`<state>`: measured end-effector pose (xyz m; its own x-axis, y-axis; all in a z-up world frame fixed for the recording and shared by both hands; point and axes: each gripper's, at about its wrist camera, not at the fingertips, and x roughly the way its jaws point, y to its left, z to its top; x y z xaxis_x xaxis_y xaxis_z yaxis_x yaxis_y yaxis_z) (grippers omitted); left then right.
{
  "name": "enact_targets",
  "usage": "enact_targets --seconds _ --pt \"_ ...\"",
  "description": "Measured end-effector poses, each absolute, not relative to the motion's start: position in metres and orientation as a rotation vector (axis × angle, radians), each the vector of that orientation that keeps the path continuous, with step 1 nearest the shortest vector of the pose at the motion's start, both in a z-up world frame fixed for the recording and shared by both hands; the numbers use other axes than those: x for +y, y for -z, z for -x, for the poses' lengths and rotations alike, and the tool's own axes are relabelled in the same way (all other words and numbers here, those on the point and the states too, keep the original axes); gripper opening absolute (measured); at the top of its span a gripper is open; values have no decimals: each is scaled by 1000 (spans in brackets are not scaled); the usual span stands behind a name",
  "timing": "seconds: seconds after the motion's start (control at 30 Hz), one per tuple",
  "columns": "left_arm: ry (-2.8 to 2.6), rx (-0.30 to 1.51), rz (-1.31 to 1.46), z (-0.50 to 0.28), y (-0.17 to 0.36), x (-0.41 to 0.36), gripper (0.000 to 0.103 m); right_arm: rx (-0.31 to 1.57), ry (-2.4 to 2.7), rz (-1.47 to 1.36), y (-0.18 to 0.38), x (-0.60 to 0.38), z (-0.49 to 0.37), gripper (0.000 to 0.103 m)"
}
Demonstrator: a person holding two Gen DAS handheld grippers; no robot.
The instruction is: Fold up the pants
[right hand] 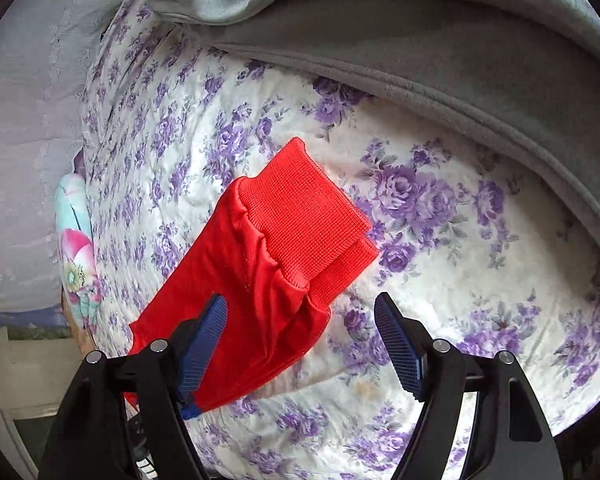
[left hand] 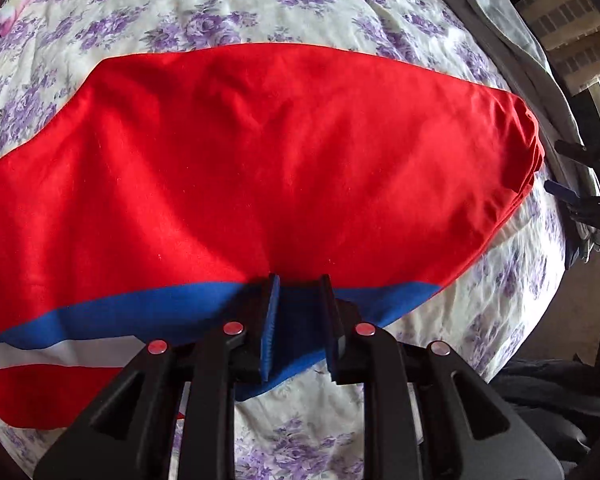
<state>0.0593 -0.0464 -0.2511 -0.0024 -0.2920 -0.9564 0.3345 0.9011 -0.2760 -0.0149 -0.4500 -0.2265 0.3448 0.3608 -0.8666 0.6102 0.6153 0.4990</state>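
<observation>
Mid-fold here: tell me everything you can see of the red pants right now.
The red pants lie spread on the floral bedsheet, soft knit-looking fabric with shallow wrinkles. A blue band and a white stripe run along the near edge. The two ribbed cuffs are stacked, nearly aligned. The left gripper has its fingers either side of the blue edge, narrowly spaced; a firm pinch cannot be confirmed. The right gripper is open just short of the cuffs, its left finger over the red cloth.

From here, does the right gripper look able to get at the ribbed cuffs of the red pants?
Probably yes: the right gripper is open, the stacked cuffs lie just ahead on the bedsheet, nothing covering them.
</observation>
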Motion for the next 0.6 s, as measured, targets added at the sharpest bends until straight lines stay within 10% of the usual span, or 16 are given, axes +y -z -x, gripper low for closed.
enact_targets --seconds 0.27,0.33,0.37,0.6 --pt "495 1504 -9 -61 252 -44 18 1274 182 -1079 257 -441 -5 78" --pt "498 1510 3 -60 252 -39 18 1269 213 -1029 257 -438 -8 68" --pt "499 1513 2 -62 253 -39 18 1267 236 -977 255 -435 -9 39" --pt "492 1512 -12 -62 248 -40 18 1221 204 -898 247 -431 -3 30"
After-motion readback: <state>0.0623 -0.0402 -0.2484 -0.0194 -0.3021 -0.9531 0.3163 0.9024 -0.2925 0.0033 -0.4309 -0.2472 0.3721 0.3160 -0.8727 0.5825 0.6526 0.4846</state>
